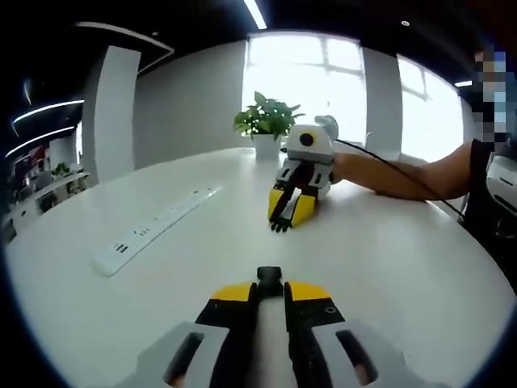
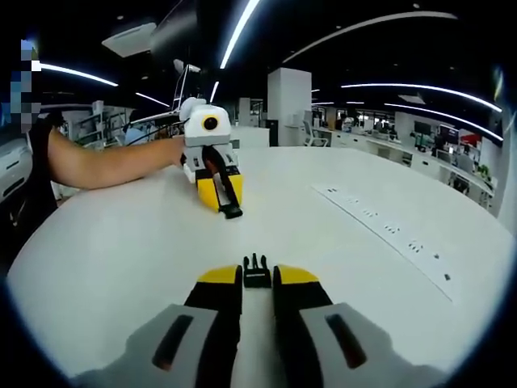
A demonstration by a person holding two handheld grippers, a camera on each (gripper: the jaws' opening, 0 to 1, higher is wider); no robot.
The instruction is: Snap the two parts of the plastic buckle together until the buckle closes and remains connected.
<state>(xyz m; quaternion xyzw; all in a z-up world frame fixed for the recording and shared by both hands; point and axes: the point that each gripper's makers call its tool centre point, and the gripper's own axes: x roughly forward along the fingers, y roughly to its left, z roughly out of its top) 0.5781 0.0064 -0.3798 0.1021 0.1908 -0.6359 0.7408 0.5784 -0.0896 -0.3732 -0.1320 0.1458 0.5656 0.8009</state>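
We see bare table (image 1: 388, 267) between our two sets of fingers, power strip (image 1: 153, 226) lying flat well left of the left fingers (image 1: 234, 293), plant (image 1: 266, 121) far beyond them by the window

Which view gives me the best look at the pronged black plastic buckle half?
The right gripper view: the pronged black plastic buckle half sits close, prongs pointing forward, pinched in the right gripper. In the left gripper view it is a small dark piece at that gripper's distant tips, prongs barely readable.
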